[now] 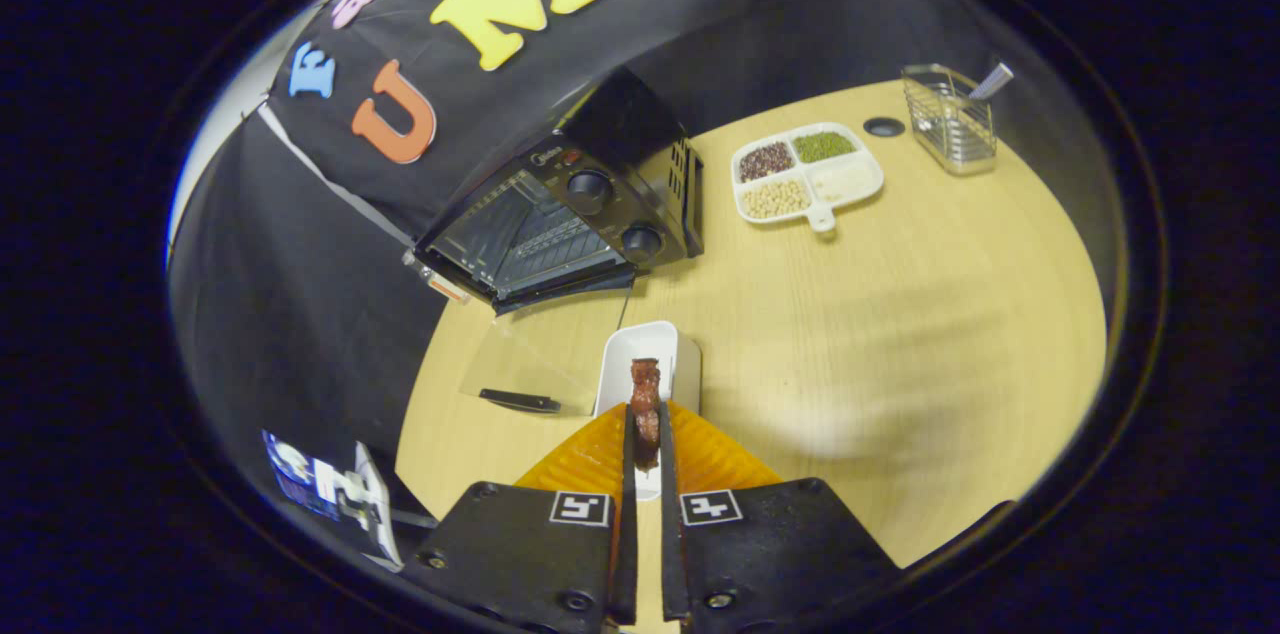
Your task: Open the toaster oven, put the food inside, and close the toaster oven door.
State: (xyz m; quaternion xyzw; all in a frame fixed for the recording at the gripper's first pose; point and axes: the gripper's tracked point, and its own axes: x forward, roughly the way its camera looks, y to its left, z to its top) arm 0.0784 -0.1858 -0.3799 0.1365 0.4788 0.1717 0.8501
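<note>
A pale wooden counter (880, 334) stands before the booth's black cloth wall. At its left the toaster oven (565, 214) sits with its glass door (535, 364) folded down flat. Further right lie a divided tray (808, 174) of four sorts of beans and grains, and a wire basket (948, 119). The hand-held gripper (646, 429) is clamped on the brown piece of food (646, 404), held between its fingers above a white dish (652, 359).

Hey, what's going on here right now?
A hand-held gripper has its fingers shut on a dark reddish piece of food, held above a white dish on the wooden table. Beyond it, the toaster oven already stands open, its glass door folded down; the food isn't inside yet.
</note>
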